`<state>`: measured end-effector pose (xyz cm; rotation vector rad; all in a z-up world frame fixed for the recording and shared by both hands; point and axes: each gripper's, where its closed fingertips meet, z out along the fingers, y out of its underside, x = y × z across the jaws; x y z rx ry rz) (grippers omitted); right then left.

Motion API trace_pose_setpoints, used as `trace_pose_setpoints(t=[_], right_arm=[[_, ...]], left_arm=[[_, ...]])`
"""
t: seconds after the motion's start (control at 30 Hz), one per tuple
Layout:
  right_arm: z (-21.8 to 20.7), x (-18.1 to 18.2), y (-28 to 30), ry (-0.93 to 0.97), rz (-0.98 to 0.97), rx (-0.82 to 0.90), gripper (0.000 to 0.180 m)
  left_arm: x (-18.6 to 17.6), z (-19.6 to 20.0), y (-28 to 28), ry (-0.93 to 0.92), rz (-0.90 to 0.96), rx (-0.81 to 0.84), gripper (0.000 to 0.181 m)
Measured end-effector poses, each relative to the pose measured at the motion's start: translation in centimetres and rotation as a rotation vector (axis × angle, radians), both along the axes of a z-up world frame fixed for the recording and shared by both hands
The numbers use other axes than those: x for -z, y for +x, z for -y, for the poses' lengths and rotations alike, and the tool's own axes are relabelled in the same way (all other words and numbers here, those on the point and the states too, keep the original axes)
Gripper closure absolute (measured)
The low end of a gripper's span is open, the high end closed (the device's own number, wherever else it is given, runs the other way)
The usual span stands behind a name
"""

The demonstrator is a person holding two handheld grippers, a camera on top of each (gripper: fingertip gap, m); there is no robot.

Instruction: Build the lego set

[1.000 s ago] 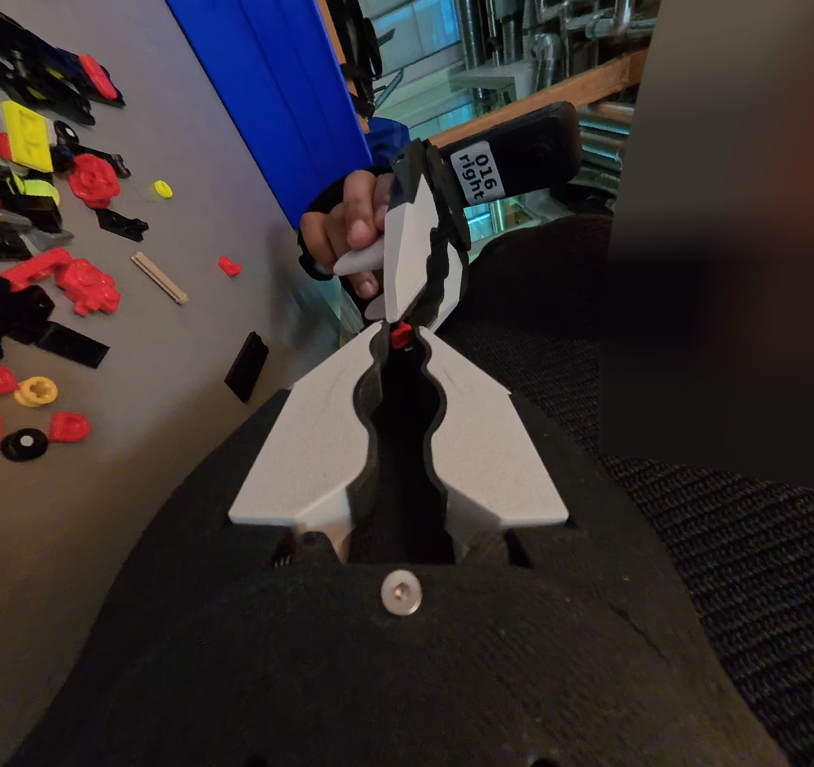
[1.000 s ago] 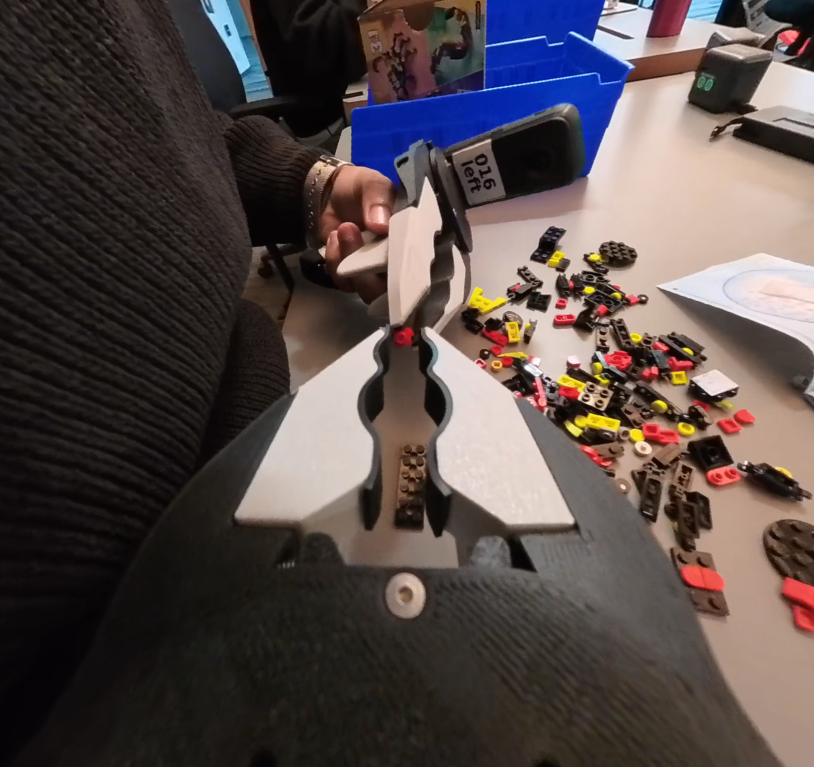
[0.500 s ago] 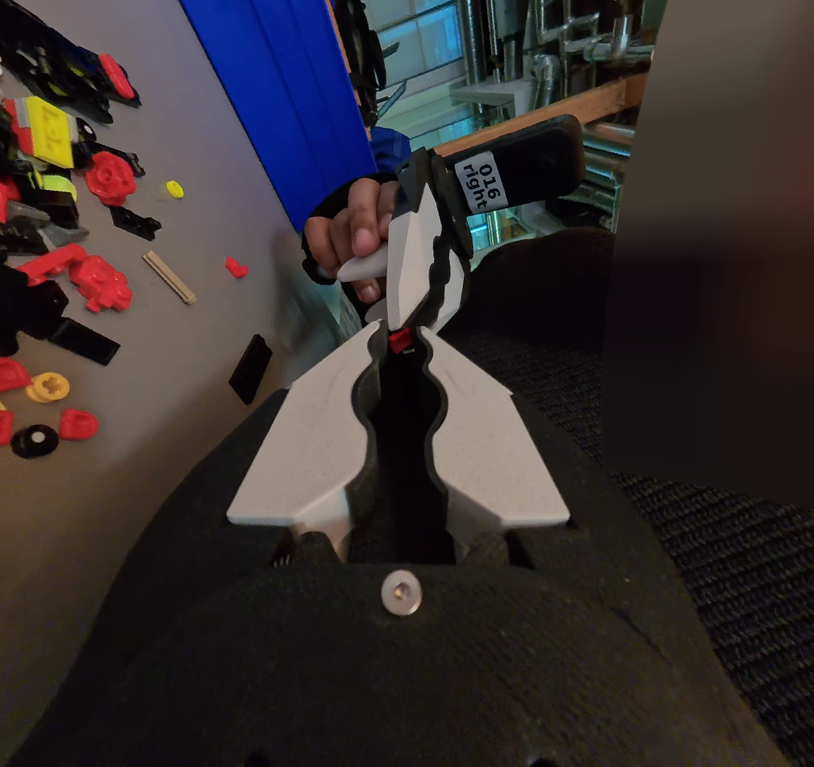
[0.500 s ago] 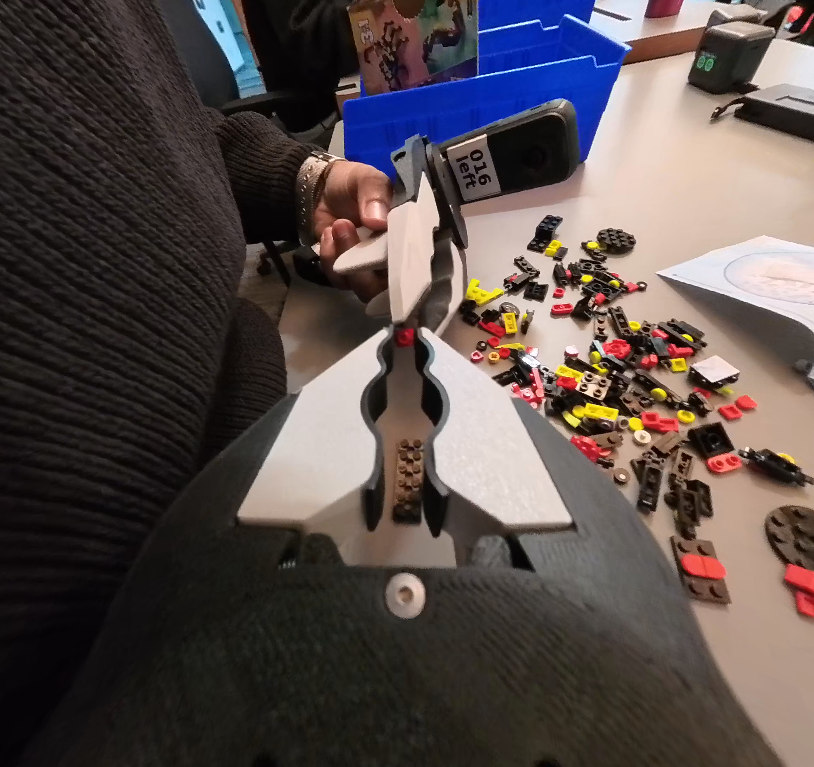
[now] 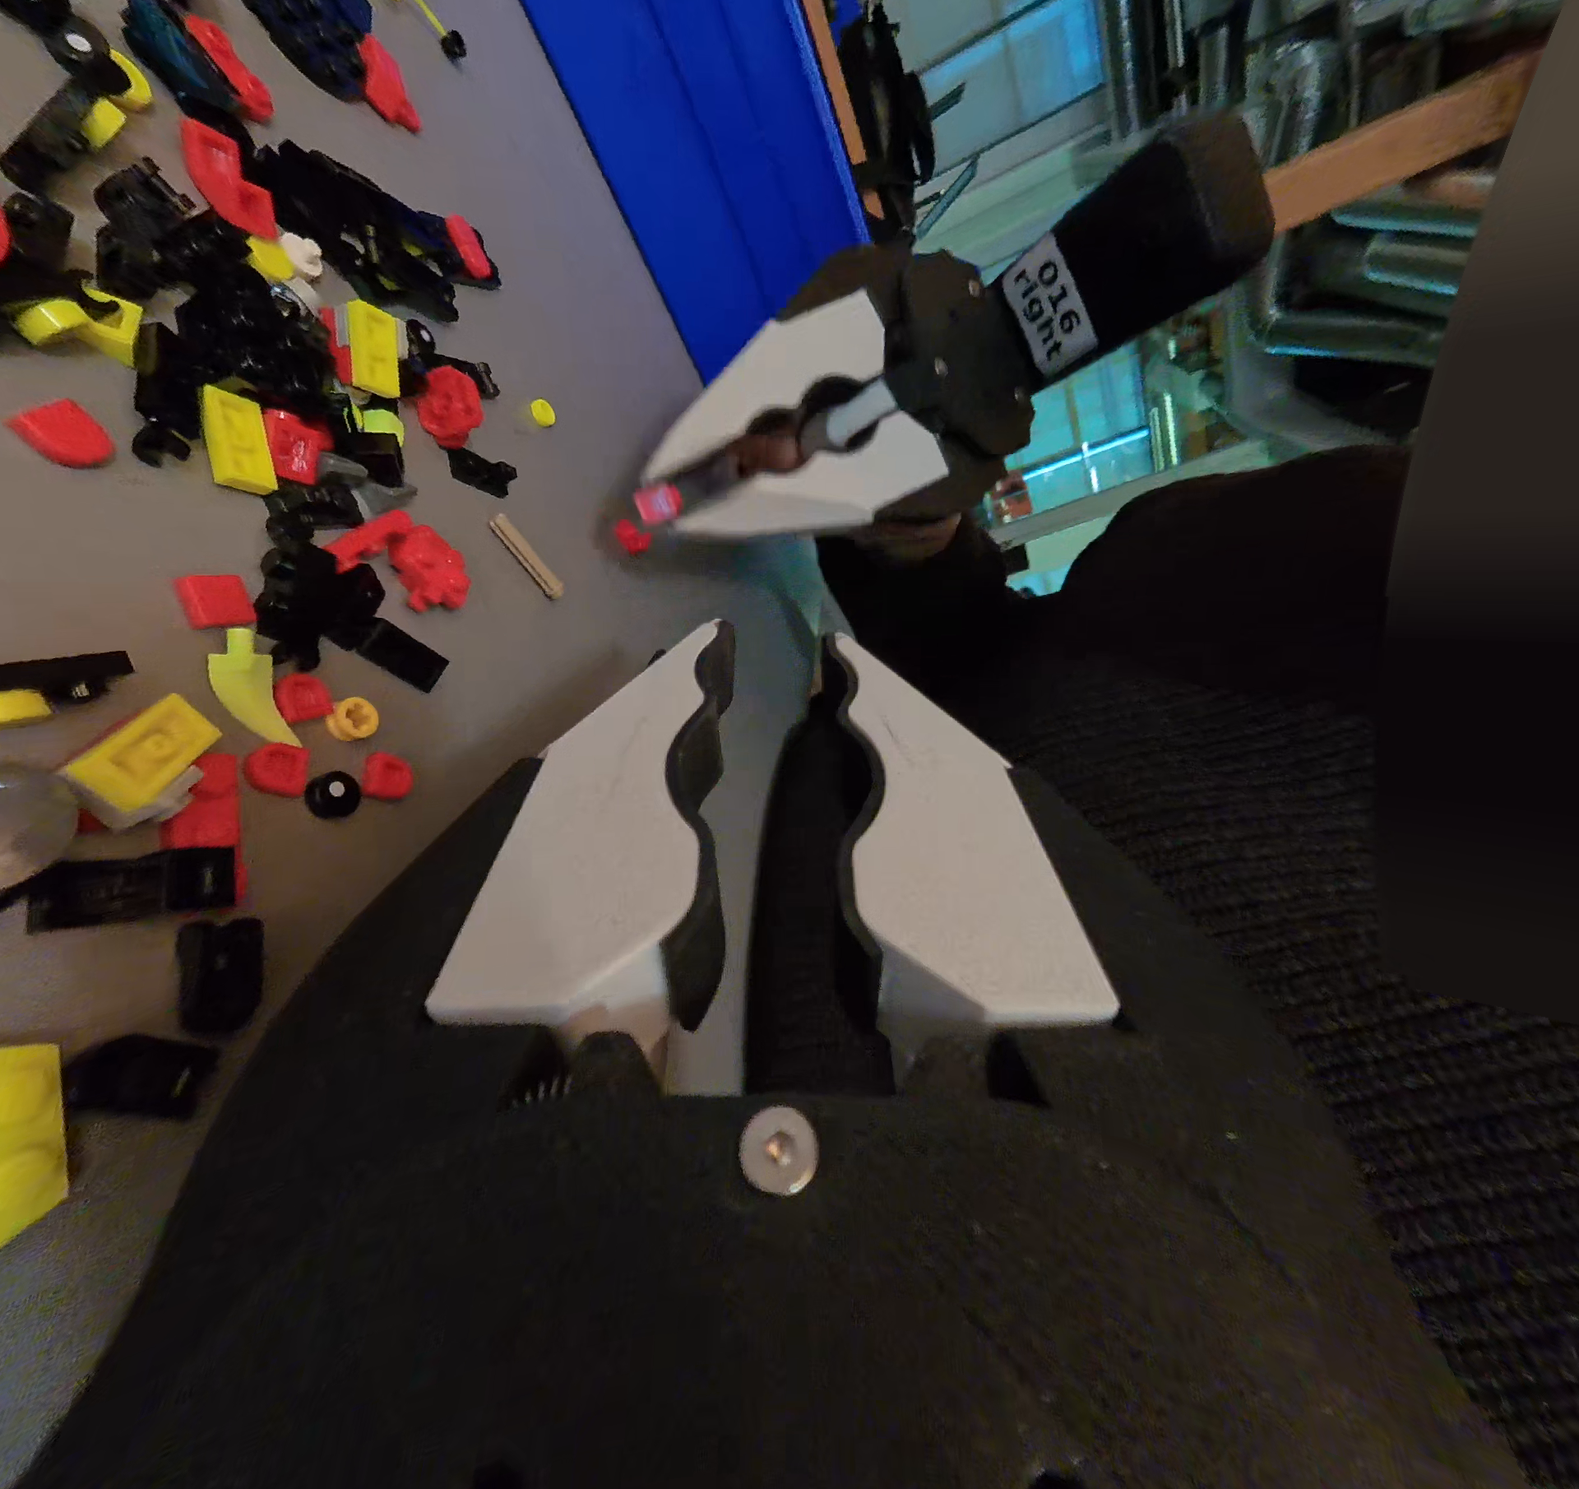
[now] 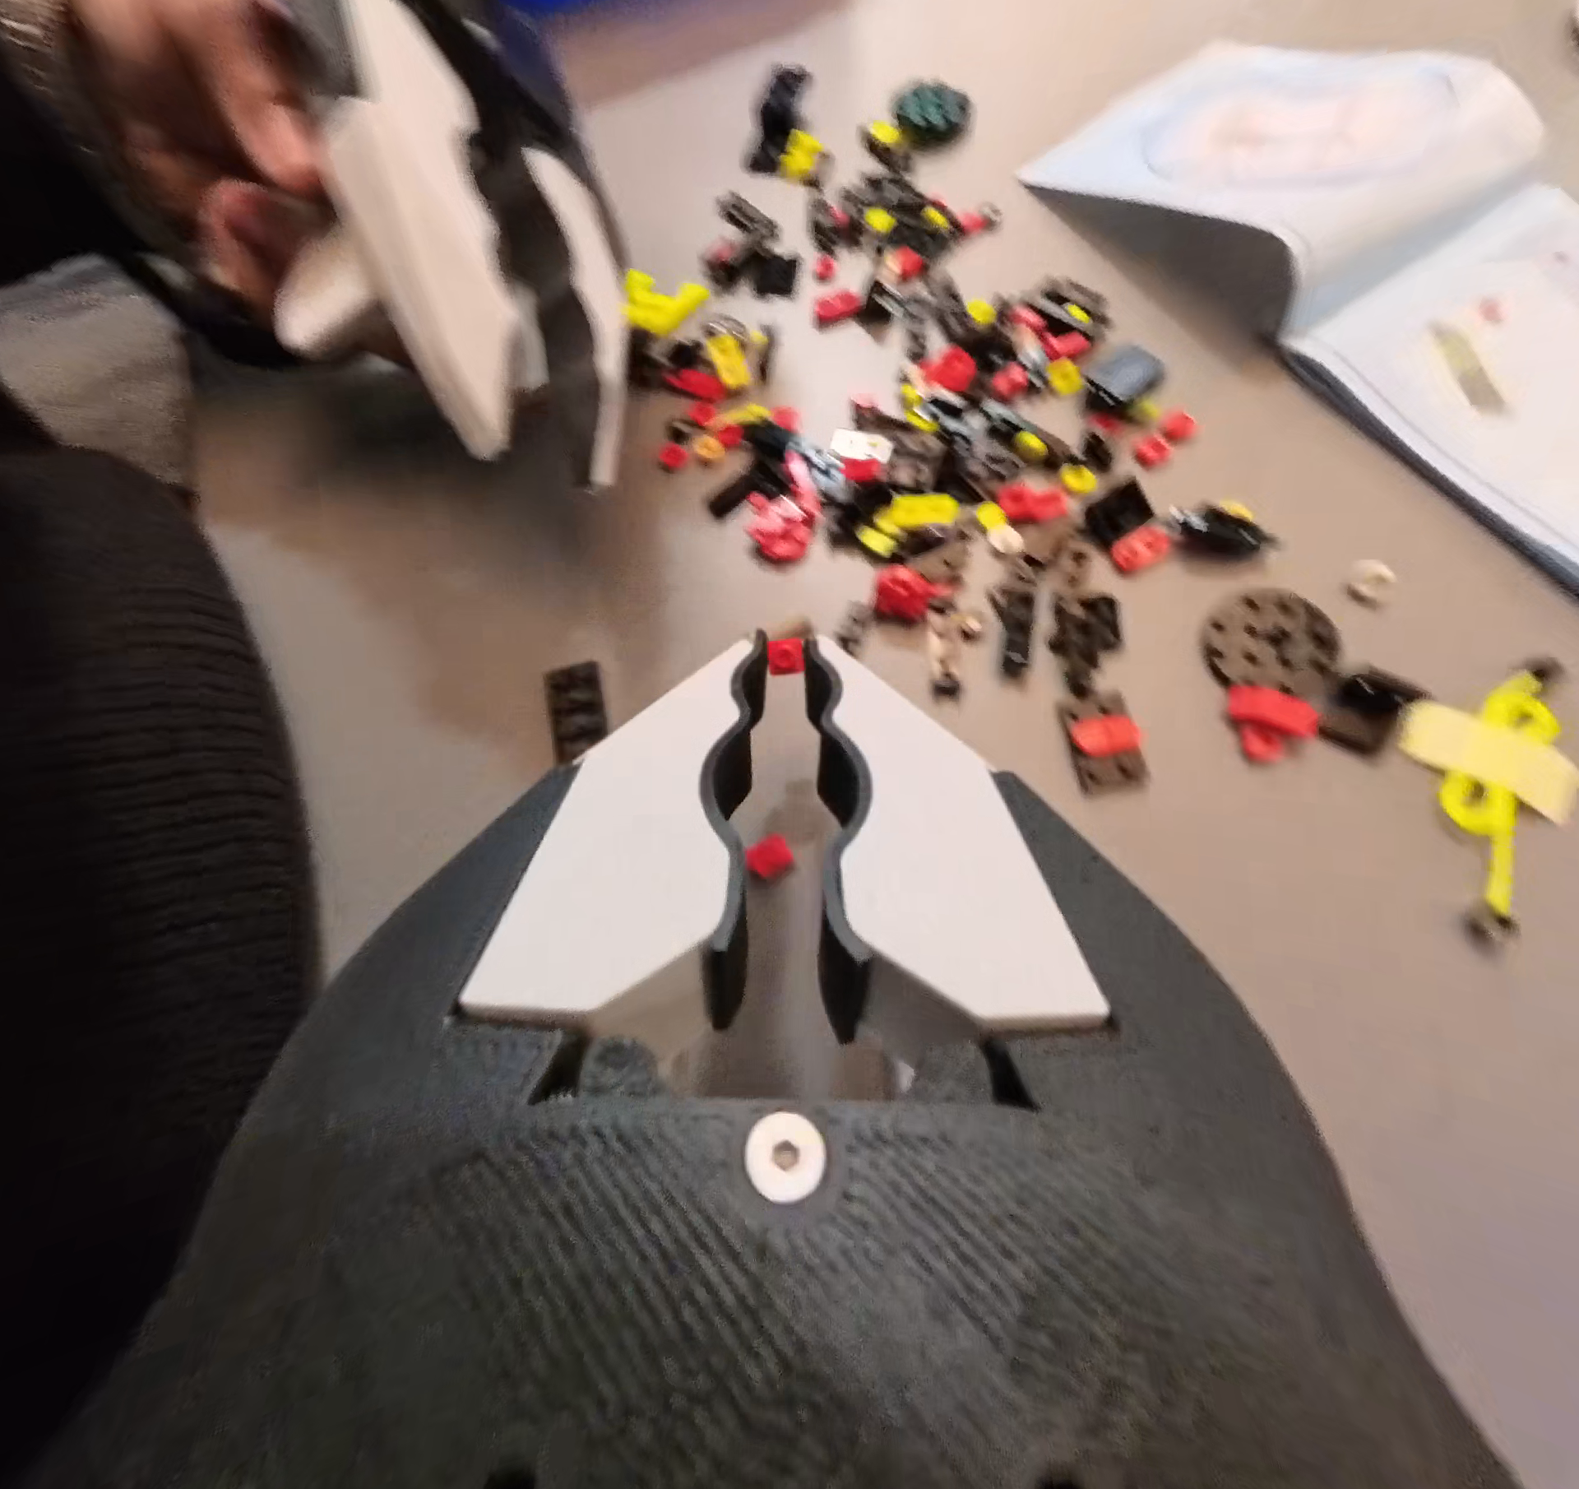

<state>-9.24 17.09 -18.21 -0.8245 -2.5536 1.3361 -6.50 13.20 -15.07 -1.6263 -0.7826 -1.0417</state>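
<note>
- The right gripper (image 6: 784,651) pinches a small red brick (image 6: 784,656) at the very tips of its two fingers; the left wrist view shows the same red brick (image 5: 656,504) clamped at those tips (image 5: 662,503).
- It hangs over the grey desk (image 6: 444,576), near the desk's front edge by the person's dark sleeve.
- A second small red piece (image 6: 769,858) lies on the desk under the right gripper, seen through the gap between its fingers; in the left wrist view it sits just beside the held brick (image 5: 632,538).
- The left gripper (image 5: 773,649) has its fingers spread apart with nothing between them, apart from the right gripper.
- A hand (image 6: 196,140) holds the left gripper near the desk's front edge; that view is blurred.
- The loose pile of lego pieces (image 6: 940,422), black, red and yellow, is scattered across the middle of the desk, beyond both grippers.
- A black plate (image 6: 579,709) lies alone between the pile and the front edge, just beside the right gripper's left finger.
- An open instruction booklet (image 6: 1333,191) lies toward the desk's right side, past the pile.
- A blue bin (image 5: 683,123) stands at the desk's far side.
- A tan rod (image 5: 525,555) lies at the edge of the pile, near the held brick.
</note>
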Motion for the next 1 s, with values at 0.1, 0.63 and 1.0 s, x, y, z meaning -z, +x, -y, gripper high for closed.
trace_pose_setpoints(t=[0.1, 0.63, 1.0], right_arm=[[-2.8, 0.5, -0.7, 0.149, 0.054, 0.149, 0.173], [-6.8, 3.8, 1.6, 0.414, 0.189, 0.239, 0.173], [-6.8, 3.8, 1.8, 0.369, 0.189, 0.218, 0.167]], left_arm=[[0.3, -0.1, 0.3, -0.030, -0.047, 0.016, 0.163], [0.8, -1.5, 1.5, -0.069, -0.111, 0.099, 0.164], [0.7, -1.4, 1.5, -0.062, -0.104, 0.102, 0.164]])
